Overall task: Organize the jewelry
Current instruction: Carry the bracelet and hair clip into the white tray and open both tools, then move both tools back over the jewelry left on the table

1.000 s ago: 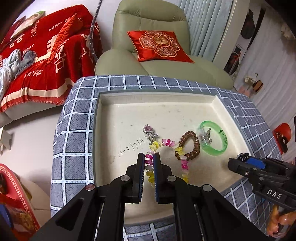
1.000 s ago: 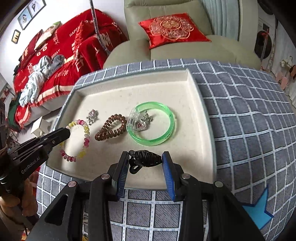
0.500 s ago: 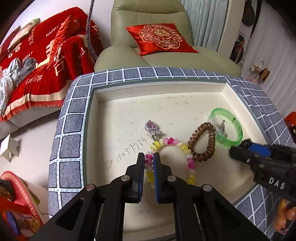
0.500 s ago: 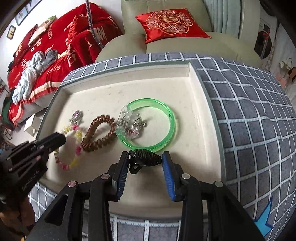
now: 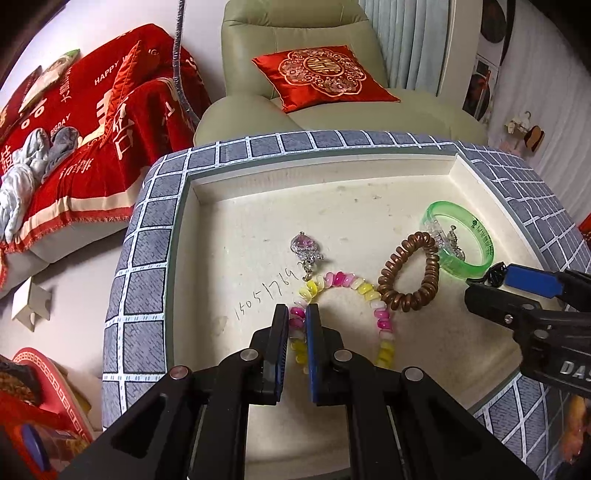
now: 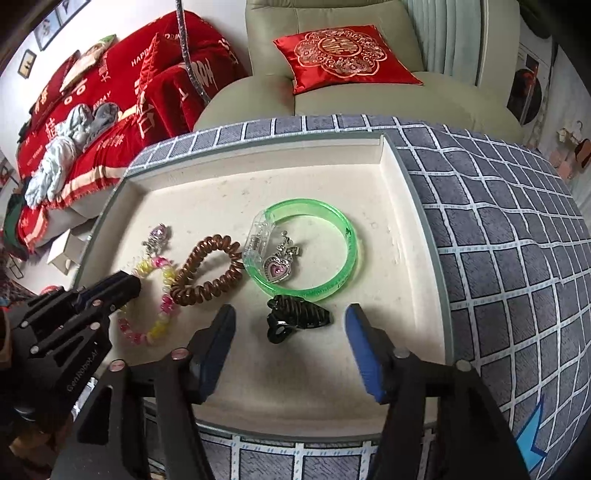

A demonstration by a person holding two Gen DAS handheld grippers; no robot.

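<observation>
The left gripper [image 5: 297,325], at the lower centre of the left wrist view, has its jaws pressed together on the beaded bracelet [image 5: 347,282]. The pink, yellow and white beads pass between the two blue pads. The rest of the bracelet arcs to the right across the cream tray [image 5: 258,206].

The right gripper [image 6: 290,343] occupies the lower centre of the right wrist view. Its jaws are opening and stand spread wide. The black hair claw [image 6: 297,319] lies on the tray floor between the fingers, clear of both pads.

Item positions in the right wrist view:
- The green bangle [image 6: 341,229] lies flat at the centre of the frame, just above the hair claw.
- A heart pendant [image 6: 279,269] with a pink stone sits inside the bangle ring, at its left side beside the clear clasp.
- The brown coil hair tie [image 6: 207,273] lies left of the bangle and touches its clasp.
- A second pink-stone pendant [image 6: 157,236] lies at centre left, just above the beaded bracelet.

In the left wrist view, handwritten digits [image 5: 267,291] mark the tray floor left of the bracelet. The tray sits recessed in a grey checked cover [image 5: 144,258]. A beige armchair [image 5: 295,33] with a red embroidered cushion [image 5: 321,75] fills the upper centre, and a red blanket [image 5: 74,147] covers the upper left.
</observation>
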